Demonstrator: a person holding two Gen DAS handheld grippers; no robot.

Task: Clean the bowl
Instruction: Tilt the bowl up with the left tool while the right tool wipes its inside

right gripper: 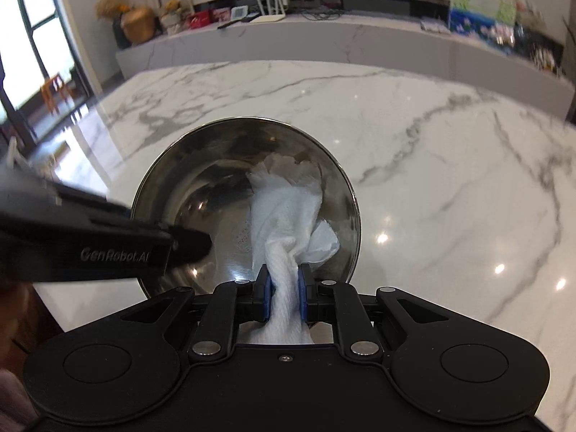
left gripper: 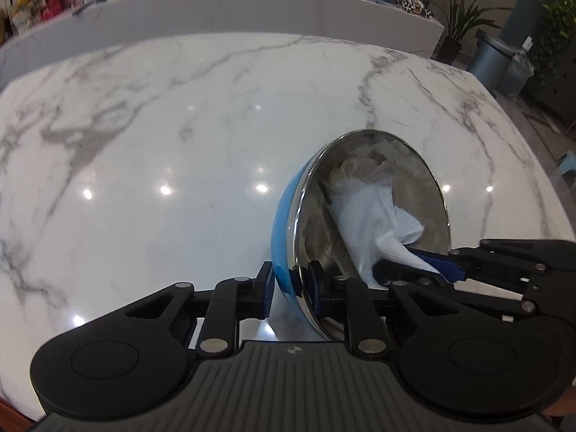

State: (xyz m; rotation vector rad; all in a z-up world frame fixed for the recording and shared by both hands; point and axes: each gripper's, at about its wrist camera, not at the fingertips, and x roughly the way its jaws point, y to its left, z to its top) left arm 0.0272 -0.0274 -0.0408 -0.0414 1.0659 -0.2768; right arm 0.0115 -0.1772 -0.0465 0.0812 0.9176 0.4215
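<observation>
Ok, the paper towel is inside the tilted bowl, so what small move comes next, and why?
Probably sweep the right gripper so its paper towel rubs around the steel bowl interior; the left gripper clamps the rim, holding it tilted.

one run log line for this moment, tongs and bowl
left tongs: shut on bowl rim, tilted | right tongs: shut on paper towel | towel inside bowl | step: wiping

One bowl (left gripper: 288, 212), blue outside and shiny steel inside. One white paper towel (right gripper: 284, 212), bunched up. Two hand-held grippers: the left hand-held gripper (left gripper: 291, 289) and the right hand-held gripper (right gripper: 284, 295). One marble tabletop (left gripper: 180, 126). Further back: one grey bin (left gripper: 491, 55), one potted plant (left gripper: 455, 25) and one long ledge (right gripper: 324, 39).
</observation>
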